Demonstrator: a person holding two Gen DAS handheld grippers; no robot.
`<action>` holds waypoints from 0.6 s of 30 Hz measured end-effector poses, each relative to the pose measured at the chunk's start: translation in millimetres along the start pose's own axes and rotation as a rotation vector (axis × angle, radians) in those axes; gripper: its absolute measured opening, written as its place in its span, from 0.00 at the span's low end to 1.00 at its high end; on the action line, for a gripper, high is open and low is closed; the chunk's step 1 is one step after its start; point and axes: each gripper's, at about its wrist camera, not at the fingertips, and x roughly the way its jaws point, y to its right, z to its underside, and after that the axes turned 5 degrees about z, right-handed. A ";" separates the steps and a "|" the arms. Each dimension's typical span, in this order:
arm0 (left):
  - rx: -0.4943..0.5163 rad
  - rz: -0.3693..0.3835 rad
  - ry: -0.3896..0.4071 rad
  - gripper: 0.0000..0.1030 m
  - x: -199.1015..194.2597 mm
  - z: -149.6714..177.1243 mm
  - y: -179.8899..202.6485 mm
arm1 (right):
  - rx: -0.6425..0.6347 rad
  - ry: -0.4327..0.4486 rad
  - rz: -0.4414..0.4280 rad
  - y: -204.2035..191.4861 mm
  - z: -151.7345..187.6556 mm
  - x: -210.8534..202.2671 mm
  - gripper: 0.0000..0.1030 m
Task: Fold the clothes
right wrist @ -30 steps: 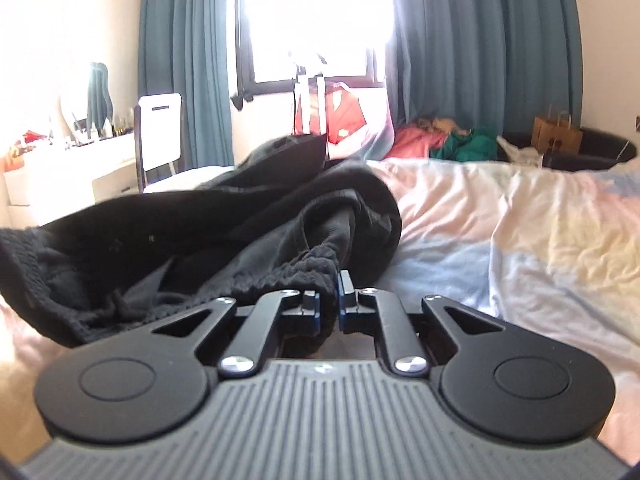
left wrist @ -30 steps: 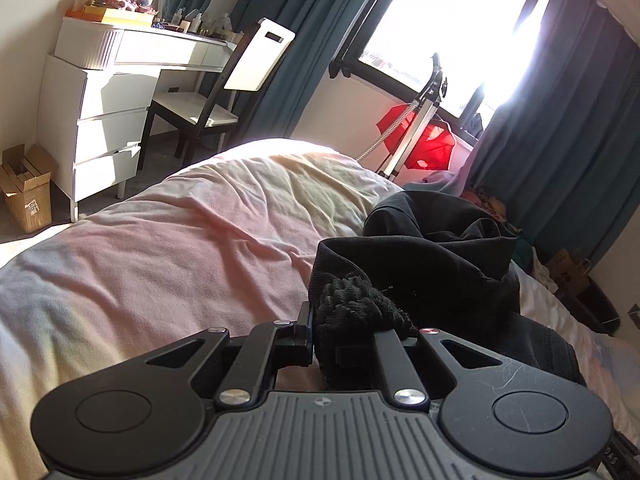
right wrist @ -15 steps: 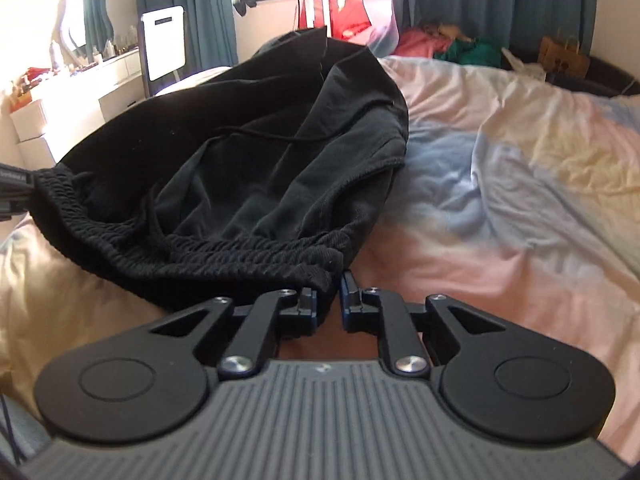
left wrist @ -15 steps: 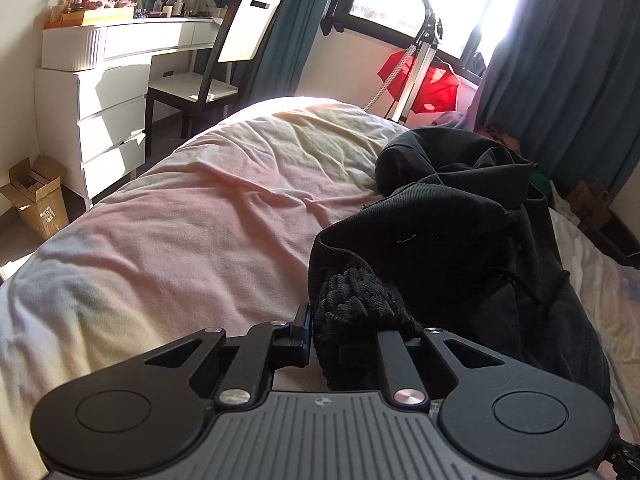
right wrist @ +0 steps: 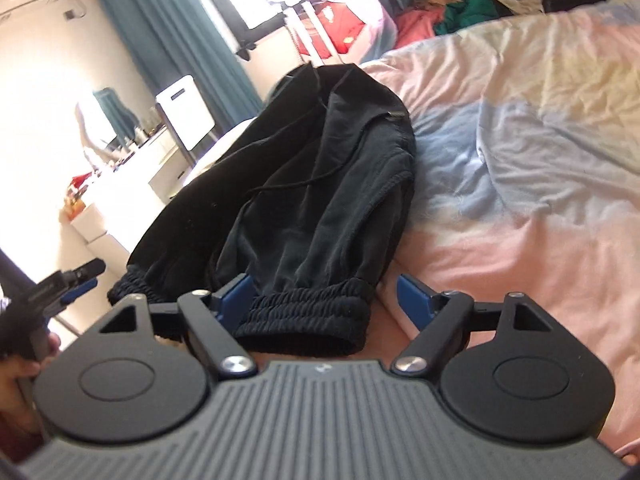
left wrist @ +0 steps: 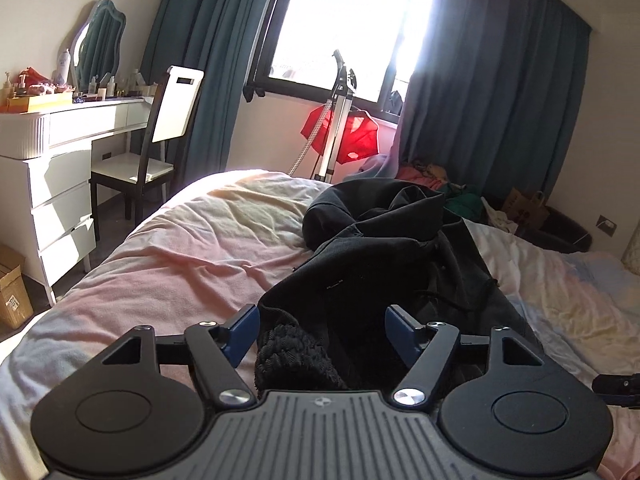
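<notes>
left wrist view: left gripper (left wrist: 322,326) has its blue-padded fingers (left wrist: 240,332) spread wide, gripping nothing; the ribbed knit hem of the black cotton garment (left wrist: 392,256) lies loose between them. garment is bunched on the pastel pink-and-yellow quilted bed (left wrist: 180,264).

right wrist view: right gripper (right wrist: 326,294) likewise spread wide, holding nothing; the elastic cuff of the garment (right wrist: 316,200) sits between the fingers (right wrist: 412,298), touching the left one. garment lies flat on the bed (right wrist: 520,160), drawstring showing.
</notes>
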 end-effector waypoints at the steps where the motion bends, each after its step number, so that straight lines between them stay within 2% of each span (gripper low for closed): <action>1: 0.018 -0.004 -0.013 0.72 5.9 0.4 2.1 | 0.051 -0.011 0.005 6.5 0.4 6.3 0.79; 3: 0.037 -0.038 -0.041 0.72 20.8 0.6 3.9 | 0.165 -0.012 0.018 18.8 5.1 16.8 0.80; 6: 0.079 -0.058 -0.074 0.73 43.3 -0.1 4.4 | 0.244 -0.028 0.008 24.9 9.8 30.0 0.78; 10: 0.139 -0.126 -0.161 0.73 71.9 7.8 3.1 | 0.259 -0.002 -0.009 22.8 12.2 43.4 0.77; 12: 0.147 -0.147 -0.212 0.69 82.4 14.9 -1.1 | 0.241 -0.009 -0.003 19.5 11.8 52.6 0.77; 14: 0.142 -0.158 -0.242 0.65 89.1 20.5 -5.6 | 0.203 -0.022 0.030 14.8 13.0 62.9 0.71; 15: 0.127 -0.158 -0.233 0.64 88.9 20.6 -7.4 | 0.181 -0.035 0.050 12.4 14.2 68.7 0.68; 18: 0.067 -0.150 -0.191 0.55 87.6 16.6 -13.1 | 0.147 -0.051 0.068 7.9 20.9 79.5 0.49</action>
